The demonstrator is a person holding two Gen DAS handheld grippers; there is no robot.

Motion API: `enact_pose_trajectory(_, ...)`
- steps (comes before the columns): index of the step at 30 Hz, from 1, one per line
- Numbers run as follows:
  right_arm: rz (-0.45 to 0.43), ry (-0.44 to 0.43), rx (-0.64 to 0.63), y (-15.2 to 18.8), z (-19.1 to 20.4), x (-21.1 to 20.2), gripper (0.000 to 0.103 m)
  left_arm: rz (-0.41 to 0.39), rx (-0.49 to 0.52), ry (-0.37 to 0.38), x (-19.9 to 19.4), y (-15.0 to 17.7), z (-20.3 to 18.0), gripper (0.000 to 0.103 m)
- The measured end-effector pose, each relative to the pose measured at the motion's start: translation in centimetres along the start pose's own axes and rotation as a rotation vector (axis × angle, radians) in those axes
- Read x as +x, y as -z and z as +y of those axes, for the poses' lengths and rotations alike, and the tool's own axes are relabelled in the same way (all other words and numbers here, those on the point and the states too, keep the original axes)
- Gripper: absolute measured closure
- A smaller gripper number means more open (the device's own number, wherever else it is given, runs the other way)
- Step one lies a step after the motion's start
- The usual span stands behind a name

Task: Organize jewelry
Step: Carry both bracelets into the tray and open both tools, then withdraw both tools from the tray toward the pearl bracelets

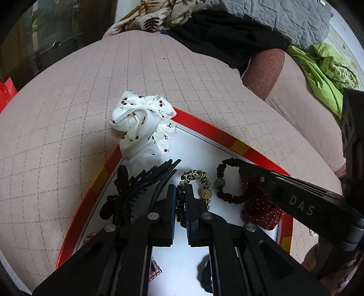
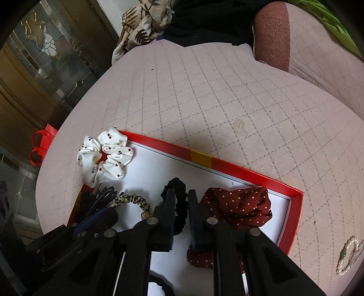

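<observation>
Left wrist: left hand-held gripper (image 1: 180, 189) clenched on leopard-print hair tie (image 1: 193, 179).

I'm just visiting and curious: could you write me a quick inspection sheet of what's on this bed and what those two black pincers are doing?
Surface: pink quilted bedcover.
Job's things: red-rimmed tray holding leopard-print hair tie, black hair tie, maroon dotted scrunchie, black hair clips; cherry-print scrunchie overlapping the tray corner; pearl bracelet outside.
Clutter: green cloth, floral fabric.
Grippers: left gripper shut on the leopard-print hair tie; right gripper slightly open around the black hair tie.
Cables: nothing seen.
Surroundings: glass-fronted cabinet.
</observation>
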State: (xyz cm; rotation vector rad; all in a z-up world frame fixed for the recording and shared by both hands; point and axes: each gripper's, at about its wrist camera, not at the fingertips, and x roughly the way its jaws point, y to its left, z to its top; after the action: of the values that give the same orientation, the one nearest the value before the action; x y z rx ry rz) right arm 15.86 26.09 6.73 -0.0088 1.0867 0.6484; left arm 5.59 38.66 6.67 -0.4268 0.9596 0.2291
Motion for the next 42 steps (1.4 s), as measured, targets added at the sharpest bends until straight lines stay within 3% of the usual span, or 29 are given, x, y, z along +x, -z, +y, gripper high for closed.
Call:
enact_pose_trajectory(3,-0.021,0.007,-0.011,-0.1,-0.1,-0.7,0.066,-0.009,0.005,-0.01,-0.9,0.1,-0.2,0.094)
enact_pose_trajectory(4,-0.03,0.01,-0.014,-0.2,-0.2,-1.0,0.065,-0.012,0.008,-0.015,-1.2,0.2,-0.4,0.093)
enact_pose_trajectory(10,-0.083,0.016,-0.016,0.5,-0.9,-4.5,0.065,-0.051,0.039,-0.041,-4.5,1.3,-1.5,0.085)
enact_pose_trajectory(12,-0.096,0.01,-0.002,1.2,-1.7,-5.8,0.065,-0.074,0.046,-0.051,-6.1,2.0,-2.0,0.072)
enact_pose_trajectory(14,-0.105,0.006,0.015,2.4,-2.6,-7.3,0.064,-0.095,0.05,-0.055,-7.6,2.6,-2.5,0.069)
enact_pose_trajectory(22,-0.136,0.008,0.109,10.6,-8.0,-13.6,0.061,-0.129,0.114,-0.045,-12.2,6.9,-6.6,0.063)
enact_pose_trajectory(25,-0.152,0.047,0.149,14.0,-10.2,-15.7,0.06,-0.12,0.151,-0.027,-12.9,8.9,-8.7,0.062)
enact_pose_trajectory(37,-0.188,0.235,0.342,25.8,-18.9,-21.1,0.055,-0.032,0.306,0.039,-12.5,18.3,-17.6,0.062)
enact_pose_trajectory(42,-0.199,0.26,0.388,28.2,-20.7,-21.9,0.055,-0.005,0.36,0.038,-12.3,20.7,-19.5,0.062)
